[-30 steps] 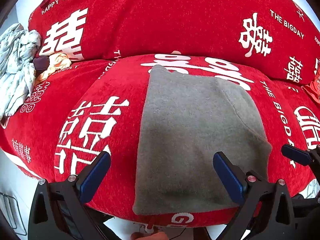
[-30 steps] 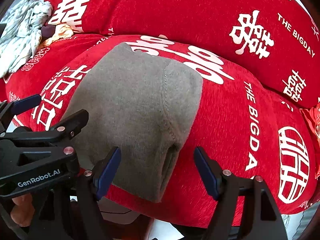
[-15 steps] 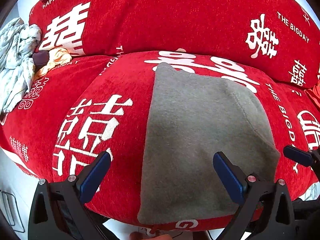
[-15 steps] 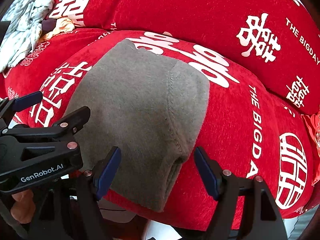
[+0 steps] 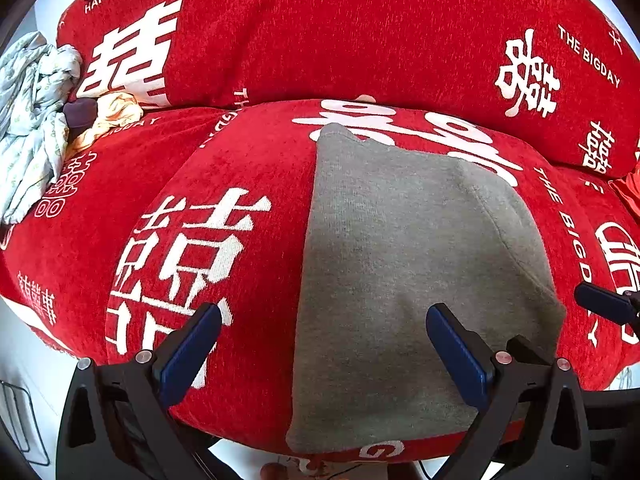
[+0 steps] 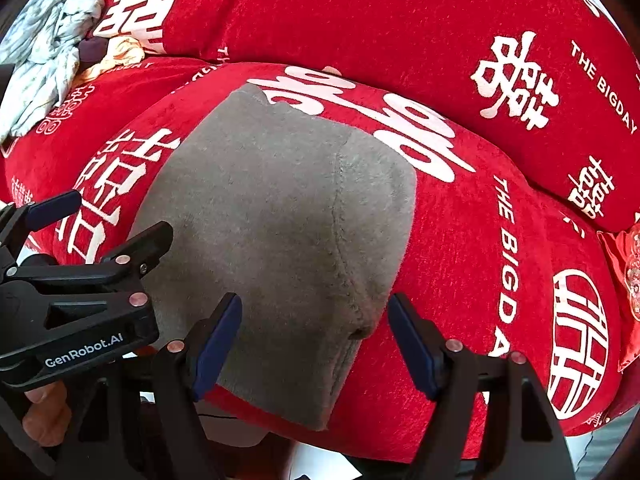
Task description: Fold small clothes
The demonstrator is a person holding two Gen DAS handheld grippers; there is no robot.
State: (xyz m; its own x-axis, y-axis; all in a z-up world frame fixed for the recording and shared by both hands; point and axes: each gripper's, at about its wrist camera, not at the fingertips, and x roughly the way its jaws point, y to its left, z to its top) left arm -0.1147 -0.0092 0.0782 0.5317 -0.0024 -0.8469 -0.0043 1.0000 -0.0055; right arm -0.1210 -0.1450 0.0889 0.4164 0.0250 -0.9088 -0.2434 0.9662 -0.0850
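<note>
On the sofa (image 5: 248,148), the grey garment (image 5: 400,264) runs front-to-back; only the right view shows its hem opening (both hand-held grippers, left (image 5: 324,352) and right (image 6: 314,344), gape empty).

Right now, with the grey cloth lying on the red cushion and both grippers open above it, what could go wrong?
1. The grey cloth hangs over the front edge of the red cushion; a tug there might slide it off.
2. The left gripper and right gripper hover close together near that edge, so they might bump.
3. The cloth looks doubled along its right seam; a pinch may catch only one layer, and the fold could come undone.
</note>
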